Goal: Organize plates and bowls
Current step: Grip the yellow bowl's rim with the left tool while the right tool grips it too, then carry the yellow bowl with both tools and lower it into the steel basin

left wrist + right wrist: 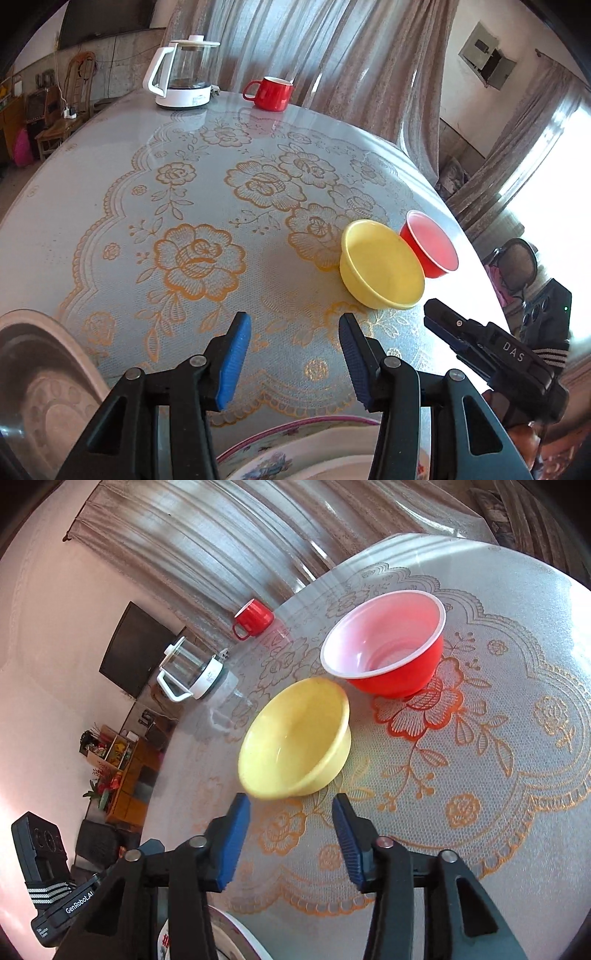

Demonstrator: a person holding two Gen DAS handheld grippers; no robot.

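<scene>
1. Left wrist view alone shows a floral plate (295,448) below the left gripper (293,363) and a metal basin (44,387) at left
2. Both claws wide apart, empty; right gripper (290,843) just short of the yellow bowl (295,738)
3. Glossy red bowl (388,646), white inside, just beside the yellow one; both near the table (517,775) edge, lace-patterned cover

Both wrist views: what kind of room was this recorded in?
Probably a home living or dining room: a table under a floral lace cloth, a glass kettle and red mug at its far edge, long curtains, and a wall-mounted TV.
</scene>
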